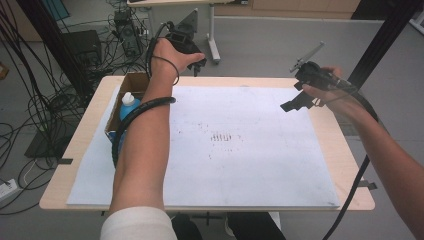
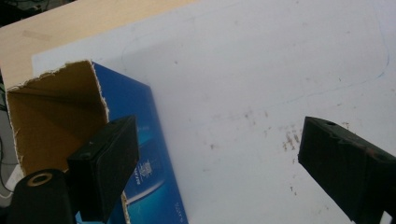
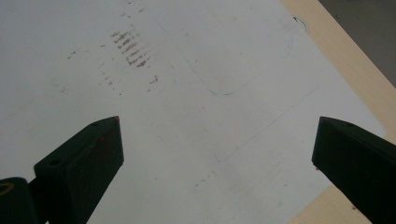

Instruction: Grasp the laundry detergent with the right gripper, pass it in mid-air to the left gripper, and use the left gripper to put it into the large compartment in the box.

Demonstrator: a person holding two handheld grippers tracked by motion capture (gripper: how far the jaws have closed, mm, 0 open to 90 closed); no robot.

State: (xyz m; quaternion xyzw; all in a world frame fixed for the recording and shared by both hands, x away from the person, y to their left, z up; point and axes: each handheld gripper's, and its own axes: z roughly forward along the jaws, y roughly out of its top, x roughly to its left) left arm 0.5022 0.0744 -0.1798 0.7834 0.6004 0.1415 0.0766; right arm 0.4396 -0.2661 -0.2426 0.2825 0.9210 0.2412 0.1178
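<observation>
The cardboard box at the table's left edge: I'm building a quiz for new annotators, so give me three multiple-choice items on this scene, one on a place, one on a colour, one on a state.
1. Where does the bottle with the white cap stand?
A. inside the cardboard box
B. on the middle of the white sheet
C. on the floor

2. What colour is the box's outer side in the left gripper view?
A. red
B. blue
C. green

3. How do the left gripper's jaws stand?
A. shut on the bottle
B. shut on nothing
C. wide apart, holding nothing

Answers:
1 A, the high view shows the bottle rising out of the open box.
2 B, the printed side beside the torn brown rim is blue.
3 C, bare white sheet shows between the two black jaws.
</observation>
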